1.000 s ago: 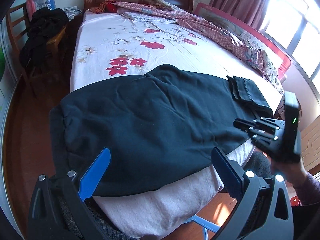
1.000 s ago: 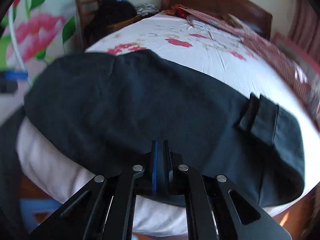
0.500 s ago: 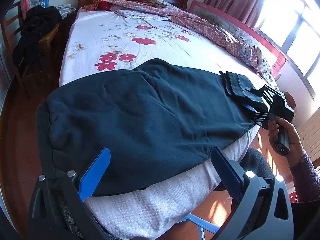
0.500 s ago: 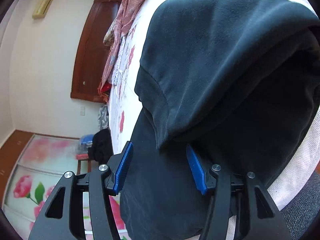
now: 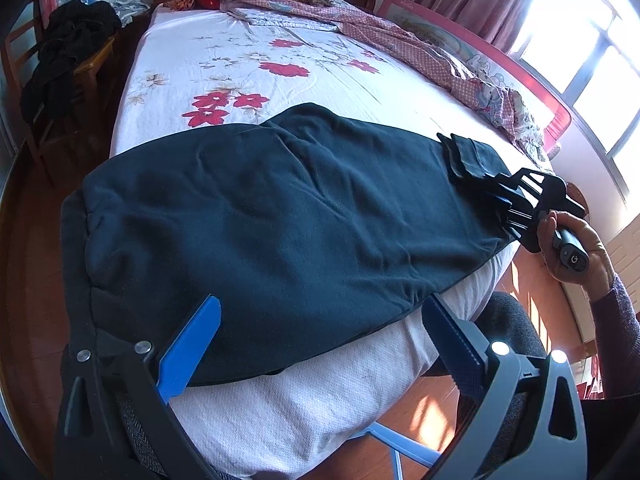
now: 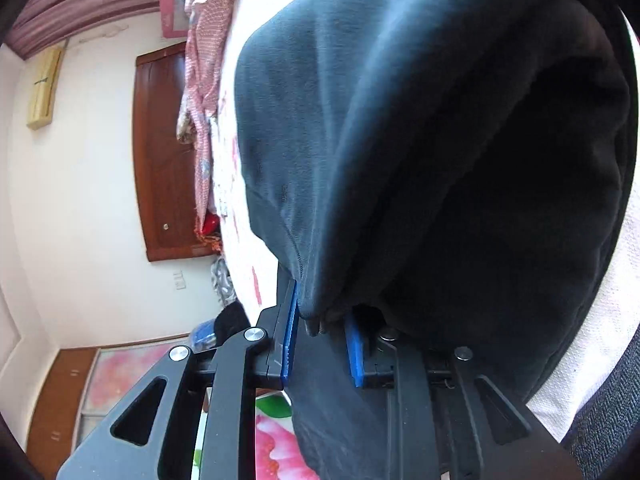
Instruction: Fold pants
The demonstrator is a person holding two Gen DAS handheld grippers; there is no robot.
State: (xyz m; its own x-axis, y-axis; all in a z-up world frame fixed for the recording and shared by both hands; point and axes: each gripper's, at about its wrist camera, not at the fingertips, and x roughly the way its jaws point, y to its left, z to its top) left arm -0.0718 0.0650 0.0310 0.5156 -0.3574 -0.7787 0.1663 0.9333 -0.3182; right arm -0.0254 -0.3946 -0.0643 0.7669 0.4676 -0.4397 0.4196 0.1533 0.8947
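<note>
Right wrist view: right gripper (image 6: 322, 344) just narrowed, pinching pants (image 5: 280, 216) hem at bed's (image 5: 224, 56) three-o'clock edge. Left gripper (image 5: 320, 344) spread, empty. Next: needed lifting, carrying toward nine o'clock.

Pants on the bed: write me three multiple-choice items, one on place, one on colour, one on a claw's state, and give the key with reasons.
1. Where do the pants lie?
A. Across the foot of the bed
B. On the chair
C. On the floor

2. What colour are the flowers on the sheet?
A. Blue
B. Red
C. Yellow

3. How does the left claw stand?
A. Shut on the pants
B. Shut on the sheet
C. Open, gripping nothing

Key:
1 A, the dark cloth spreads over the mattress's near end.
2 B, red blooms dot the white sheet.
3 C, its blue pads stand wide apart above the pants' edge, while the right claw has just been closing with the pants' end between its pads.
</note>
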